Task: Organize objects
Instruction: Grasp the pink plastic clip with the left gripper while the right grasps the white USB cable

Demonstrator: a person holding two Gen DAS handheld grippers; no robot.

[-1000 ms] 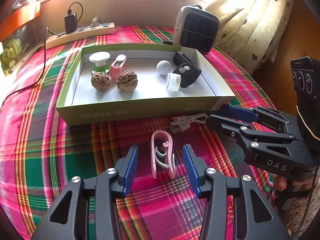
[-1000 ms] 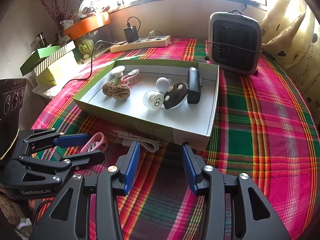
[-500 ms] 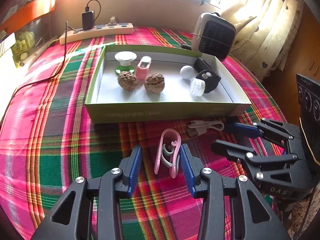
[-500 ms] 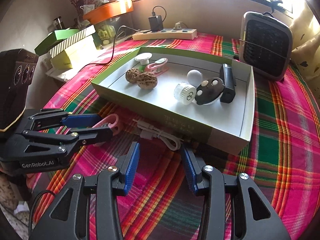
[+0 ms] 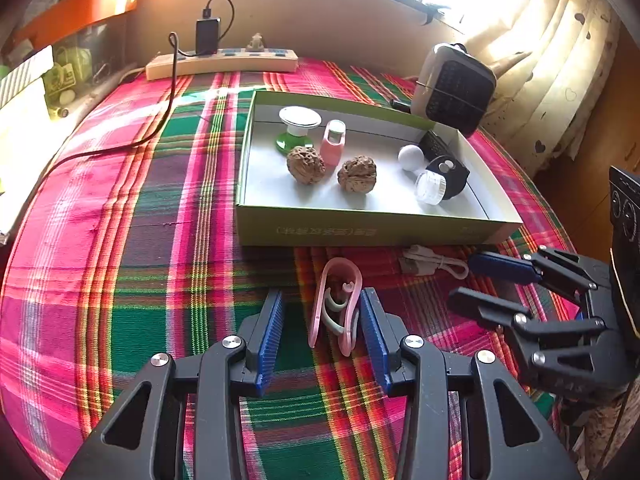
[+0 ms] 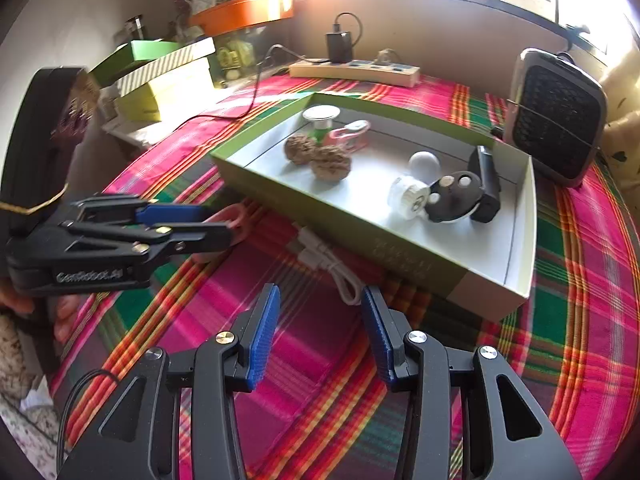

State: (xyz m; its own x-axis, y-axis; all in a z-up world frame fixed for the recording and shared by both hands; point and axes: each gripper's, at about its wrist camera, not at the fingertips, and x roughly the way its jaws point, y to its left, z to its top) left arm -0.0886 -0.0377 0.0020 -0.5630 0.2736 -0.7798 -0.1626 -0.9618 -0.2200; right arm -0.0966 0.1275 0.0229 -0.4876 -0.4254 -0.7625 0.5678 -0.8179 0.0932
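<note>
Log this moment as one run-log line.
stage: pick-up | left gripper: open around pink clip on cloth | right gripper: open, empty, near white cable | green box: holds sorted items

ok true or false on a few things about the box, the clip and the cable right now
1. Two walnuts lie inside the green box. True.
2. The pink clip is already in the box. False: it lies on the plaid cloth, between the left gripper's fingers.
3. The white cable lies outside the box. True.
4. The right gripper holds the cable. False: its jaws stand apart with nothing clamped.
</note>
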